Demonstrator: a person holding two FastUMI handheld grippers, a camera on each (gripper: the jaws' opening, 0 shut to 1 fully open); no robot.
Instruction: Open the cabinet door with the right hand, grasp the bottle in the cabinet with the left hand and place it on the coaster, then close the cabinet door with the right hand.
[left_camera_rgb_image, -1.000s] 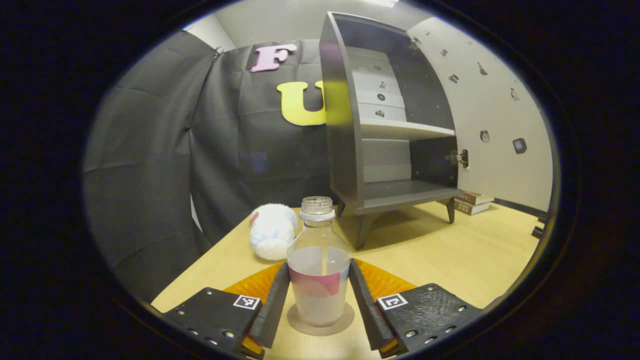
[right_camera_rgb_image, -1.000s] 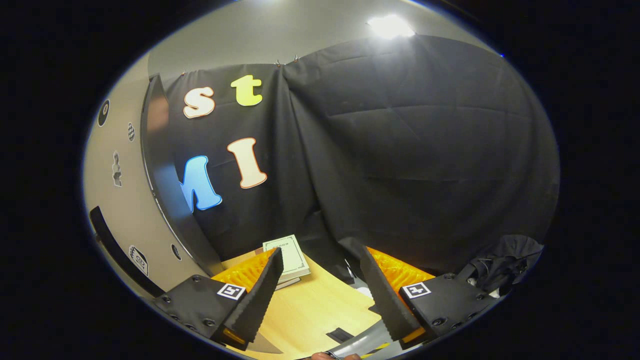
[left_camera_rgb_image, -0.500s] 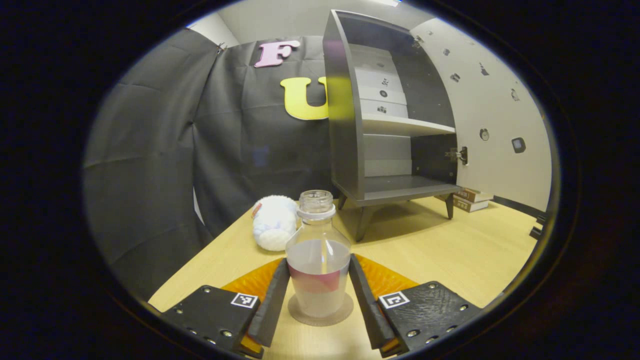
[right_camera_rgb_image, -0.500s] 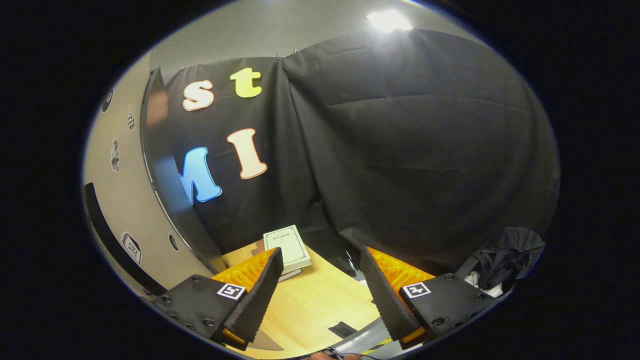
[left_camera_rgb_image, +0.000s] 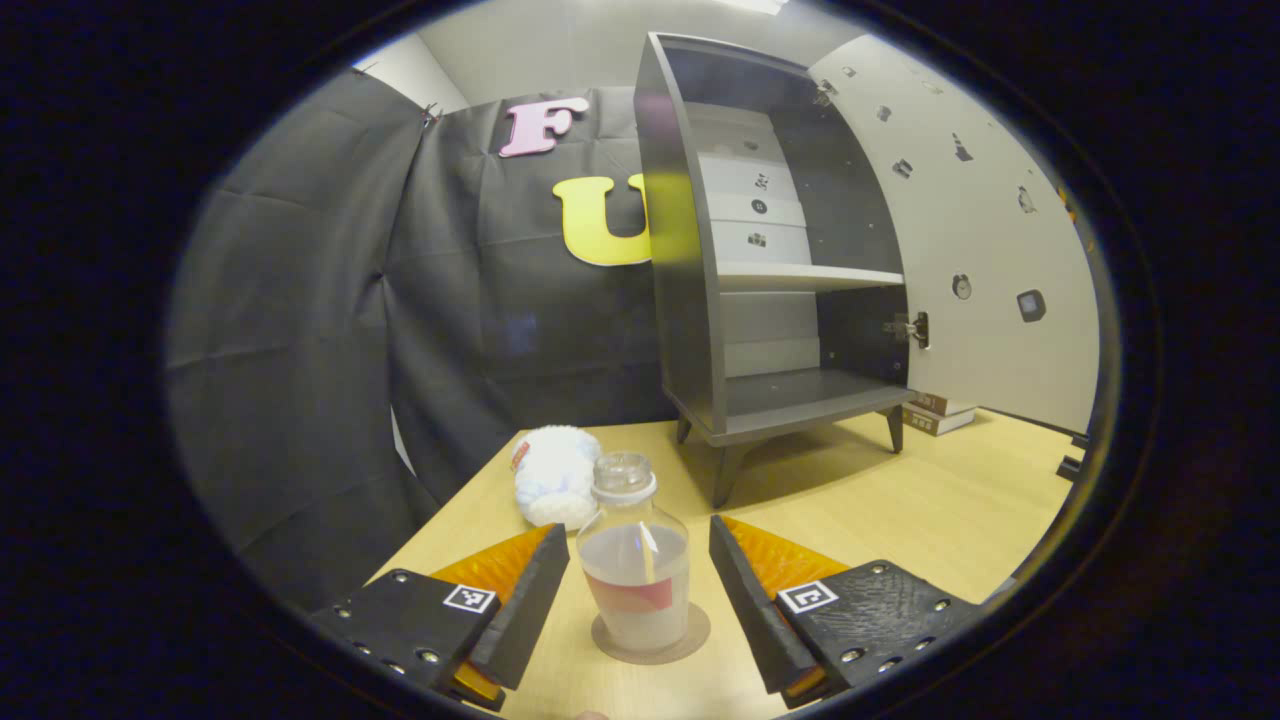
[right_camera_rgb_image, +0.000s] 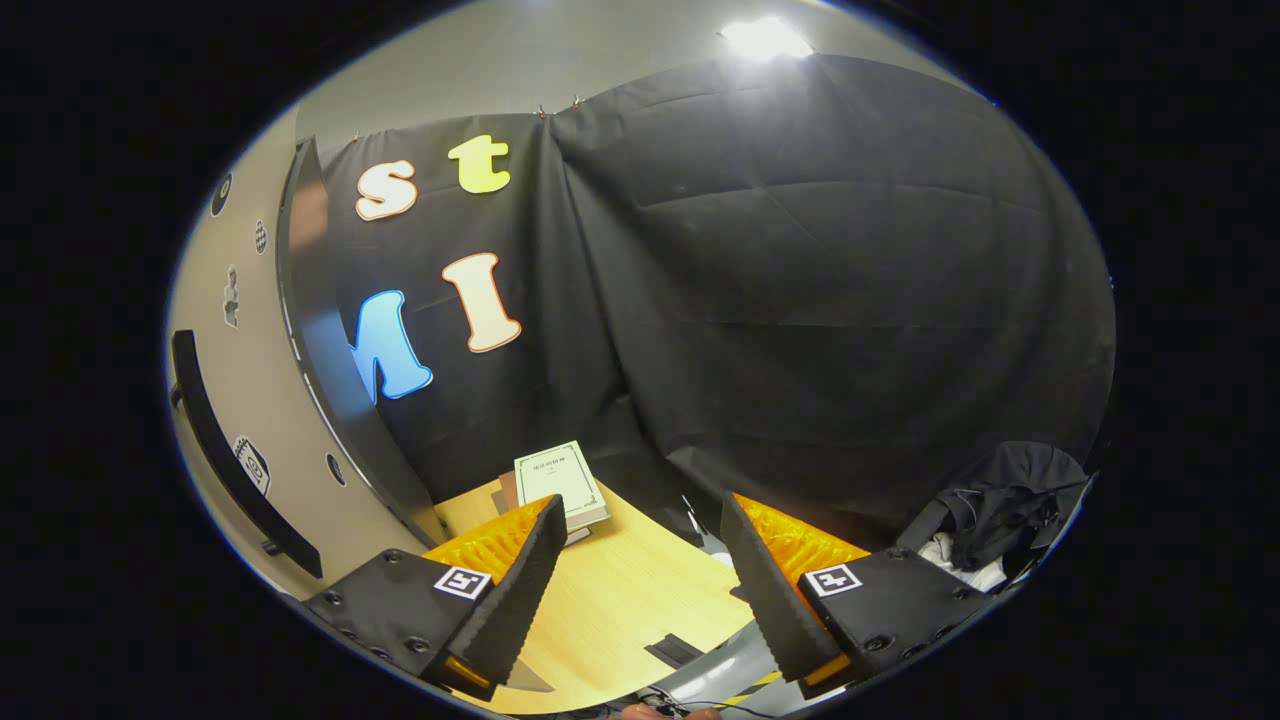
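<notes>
Left gripper view puts your left gripper (left_camera_rgb_image: 638, 600) low over the pale wooden table (left_camera_rgb_image: 930, 510), its jaws spread wide and released. Between them stands the clear glass bottle (left_camera_rgb_image: 634, 575) with a red-and-white label and no cap — upright on the round brown coaster (left_camera_rgb_image: 692, 637), with a gap to each finger, so neither pad touches it. Just beyond the bottle, to the left, lies a white fluffy plush toy (left_camera_rgb_image: 553, 474). Farther back on the table stands the dark grey cabinet (left_camera_rgb_image: 690, 300) on short legs, both shelves bare. Its pale cabinet door (left_camera_rgb_image: 985, 250), dotted with small stickers, is swung fully open to the right. A small stack of books (left_camera_rgb_image: 935, 413) rests at the far right, behind the cabinet's leg.

Right gripper view shows your right gripper (right_camera_rgb_image: 640, 590) with its jaws apart as well, grasping nothing — it hangs above the table's far edge. The open door's outer face, carrying a long black handle (right_camera_rgb_image: 235, 445), fills your left side, well clear of the fingers. A pale hardback book (right_camera_rgb_image: 556, 480) lies beyond the fingertips.
</notes>
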